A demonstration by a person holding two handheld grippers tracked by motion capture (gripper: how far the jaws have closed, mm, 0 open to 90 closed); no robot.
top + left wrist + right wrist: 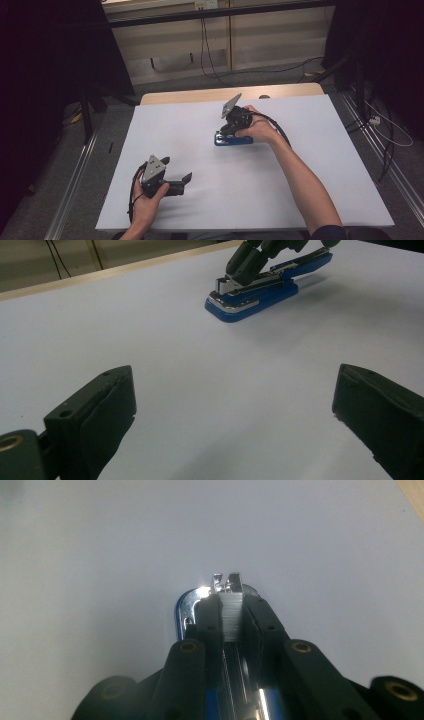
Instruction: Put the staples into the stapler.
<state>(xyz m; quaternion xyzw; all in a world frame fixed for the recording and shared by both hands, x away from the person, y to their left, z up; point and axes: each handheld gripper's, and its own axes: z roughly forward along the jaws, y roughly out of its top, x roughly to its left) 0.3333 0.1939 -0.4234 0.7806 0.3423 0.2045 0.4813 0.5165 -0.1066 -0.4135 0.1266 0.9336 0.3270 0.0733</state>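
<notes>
Stapler (234,140), blue, lying flat near the counter's (320,165) far edge, right of centre: right gripper (231,126) fingers clenched on its steel top from above, seemingly to steady or press it; left gripper (176,176), fingers spread and empty, resting well apart near the front-left corner.

The stapler (233,140) is bright blue with a shiny silver metal top and nose. Both claws, left (177,182) and right (226,131), are matt black, each with a grey plate. The tabletop (300,165) is plain white, its far edge pale wood.
</notes>
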